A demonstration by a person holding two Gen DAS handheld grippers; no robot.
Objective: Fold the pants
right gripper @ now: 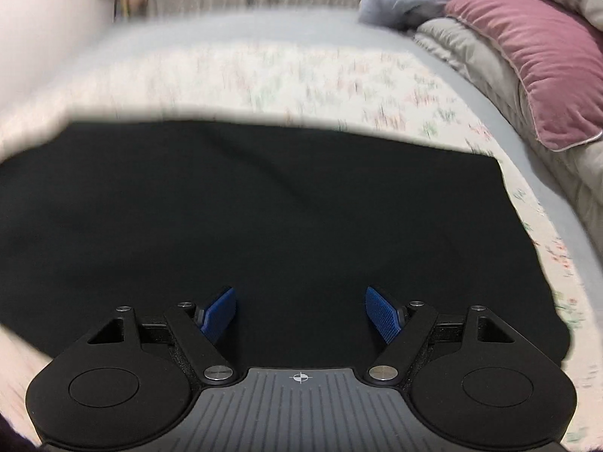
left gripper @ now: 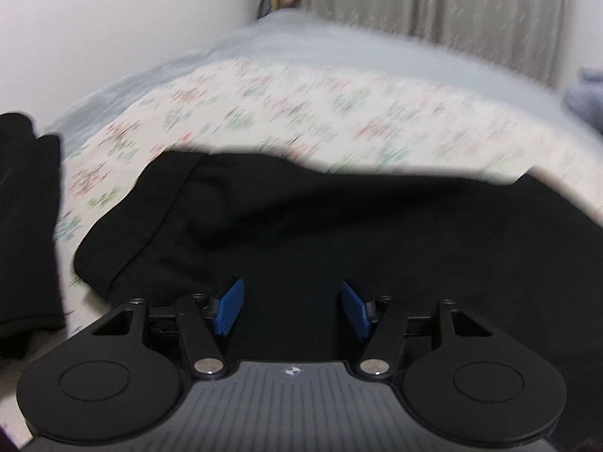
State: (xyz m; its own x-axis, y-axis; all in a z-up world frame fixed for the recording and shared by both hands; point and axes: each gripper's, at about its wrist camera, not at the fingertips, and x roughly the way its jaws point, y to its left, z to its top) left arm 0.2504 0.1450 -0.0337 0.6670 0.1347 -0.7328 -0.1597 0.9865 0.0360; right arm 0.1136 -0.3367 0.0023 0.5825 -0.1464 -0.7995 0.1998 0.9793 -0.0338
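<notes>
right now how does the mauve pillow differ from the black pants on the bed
The mauve pillow is plump and sits on grey bedding at the bed's right side; the black pants lie flat on the floral sheet. The pillow is far from both grippers; the pants lie right under the right gripper with open jaws. Both are soft fabric.

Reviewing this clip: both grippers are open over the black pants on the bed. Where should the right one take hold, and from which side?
Probably the pants' right-hand edge, which lies flat and exposed against the floral sheet. The right gripper, jaws open, would come in from the right, low, so one finger can slip under the edge. The middle is flat cloth, offering no rim to pinch.
</notes>
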